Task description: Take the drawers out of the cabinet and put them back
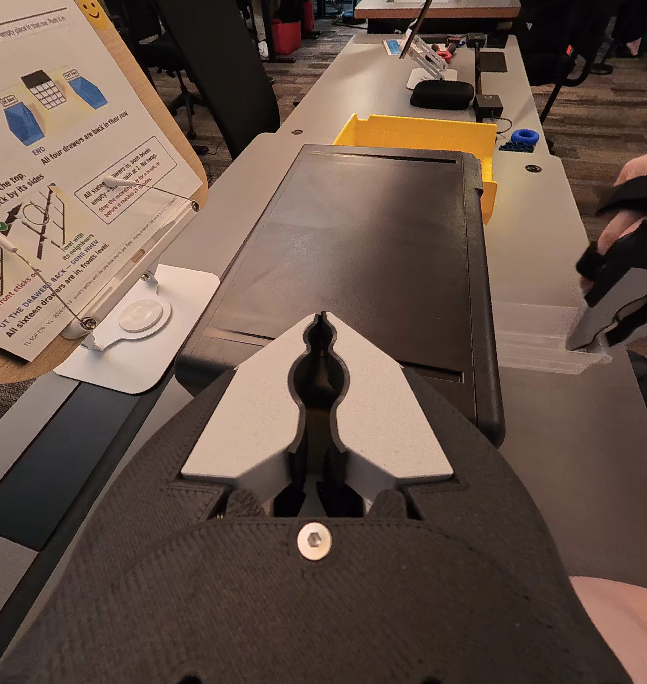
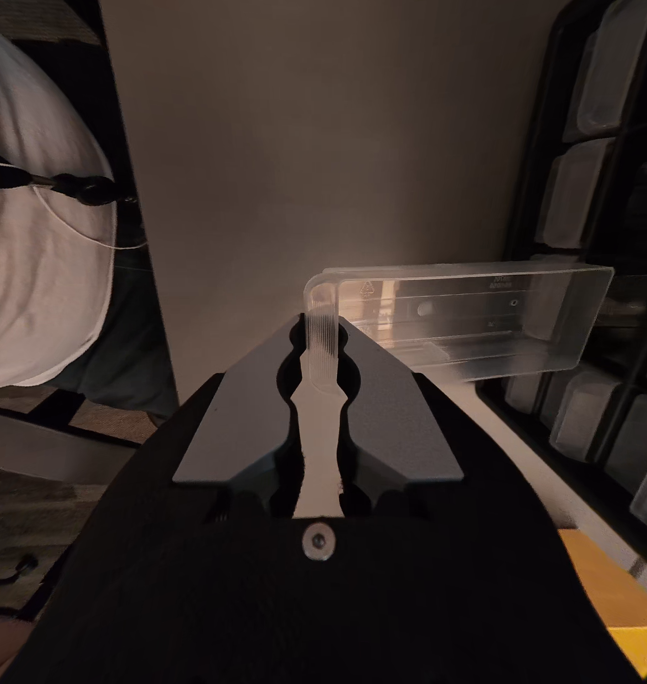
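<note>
My left gripper (image 1: 322, 318) has matt pale grey fingers (image 1: 255, 414) set in a ribbed, printed-looking black plastic body with one shiny metal screw (image 1: 314, 541). Ahead, the cabinet (image 1: 370, 251) top is smooth black plastic with a dull sheen. At upper left a paper sheet (image 1: 55, 148) lies on a wood-grain board. My right gripper (image 2: 320, 325) pinches a clear, glossy plastic drawer (image 2: 462, 318) by its ribbed tab.

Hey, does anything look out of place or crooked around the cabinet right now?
Only the clear drawer: it is outside its slot beside the cabinet, held by its ribbed front tab in the right gripper. That fits the task. The left gripper is shut, holding nothing.
</note>
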Demonstrator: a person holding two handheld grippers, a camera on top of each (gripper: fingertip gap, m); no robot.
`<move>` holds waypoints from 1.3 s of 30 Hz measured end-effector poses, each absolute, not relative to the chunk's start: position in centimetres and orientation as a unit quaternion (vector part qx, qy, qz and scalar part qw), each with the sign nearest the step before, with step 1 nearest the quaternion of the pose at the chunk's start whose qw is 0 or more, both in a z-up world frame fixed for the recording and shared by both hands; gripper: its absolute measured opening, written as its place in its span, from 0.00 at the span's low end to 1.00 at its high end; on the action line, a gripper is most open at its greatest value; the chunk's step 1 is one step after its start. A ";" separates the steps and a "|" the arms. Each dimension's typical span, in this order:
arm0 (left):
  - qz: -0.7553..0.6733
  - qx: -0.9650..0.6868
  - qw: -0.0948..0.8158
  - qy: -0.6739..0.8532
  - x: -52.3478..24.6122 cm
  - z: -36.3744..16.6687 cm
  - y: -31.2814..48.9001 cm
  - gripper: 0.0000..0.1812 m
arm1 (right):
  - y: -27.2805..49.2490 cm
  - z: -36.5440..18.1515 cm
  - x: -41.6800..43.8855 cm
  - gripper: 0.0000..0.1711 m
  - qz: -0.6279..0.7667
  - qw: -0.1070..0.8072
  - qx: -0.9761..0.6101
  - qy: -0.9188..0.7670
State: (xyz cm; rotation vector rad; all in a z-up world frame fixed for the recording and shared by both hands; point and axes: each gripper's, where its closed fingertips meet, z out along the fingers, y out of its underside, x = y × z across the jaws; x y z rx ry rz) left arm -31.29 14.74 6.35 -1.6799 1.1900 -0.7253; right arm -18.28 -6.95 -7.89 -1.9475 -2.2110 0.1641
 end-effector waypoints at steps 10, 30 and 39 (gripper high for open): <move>-0.300 -0.681 0.461 0.484 -31.3 6.3 14.7 0.00 | -8.6 -2.0 -11.6 0.07 0.085 0.153 -0.735 -0.655; -0.301 -0.681 0.462 0.483 -31.3 6.4 14.8 0.00 | 9.4 -7.4 13.5 0.06 0.138 0.079 -0.976 -0.152; -0.297 -0.682 0.461 0.484 -31.3 6.4 14.8 0.00 | 10.8 -13.0 13.8 0.06 0.063 0.038 -0.986 -0.149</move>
